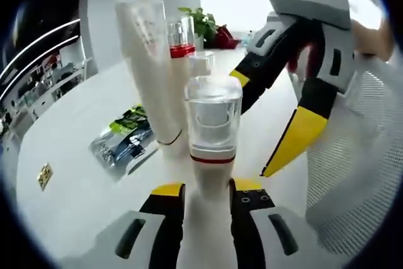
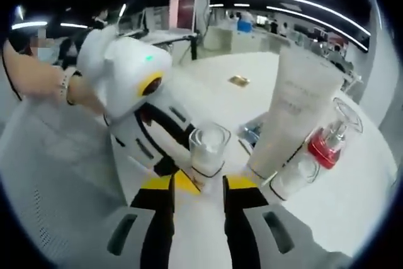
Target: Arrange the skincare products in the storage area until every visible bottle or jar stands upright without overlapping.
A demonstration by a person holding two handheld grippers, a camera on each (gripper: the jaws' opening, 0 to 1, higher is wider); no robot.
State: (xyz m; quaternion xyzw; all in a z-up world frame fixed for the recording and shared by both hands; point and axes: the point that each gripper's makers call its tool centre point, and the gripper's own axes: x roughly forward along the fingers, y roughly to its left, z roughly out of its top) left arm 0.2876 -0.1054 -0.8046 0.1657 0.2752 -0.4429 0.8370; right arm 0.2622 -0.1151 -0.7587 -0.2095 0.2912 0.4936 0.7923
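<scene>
In the left gripper view we see our left tool (image 1: 208,194) closed around the white body of a slim white bottle with a clear plastic cap and a thin red band (image 1: 213,137), holding it upright above the white worktop (image 1: 69,187). Just behind the bottle stands a tall white squeeze tube (image 1: 151,67), and beyond it a clear bottle with red liquid (image 1: 181,41). A frosted white jar (image 1: 201,62) sits just beside the tube. A flat foil sachet with green and blue print (image 1: 123,137) lies on the worktop to the left of the tube. The right tool (image 1: 258,124) enters from the right with its yellow-tipped jaws spread apart, gripping nothing.

In the right gripper view the right tool (image 2: 197,187) has its jaws apart, with the capped bottle (image 2: 208,149) just ahead of them, held by the left tool (image 2: 165,169), which comes in from the left. The squeeze tube (image 2: 296,111), the red bottle (image 2: 329,143) and the jar (image 2: 296,177) stand to the right. A white mesh panel (image 2: 56,174) lies on the left.
</scene>
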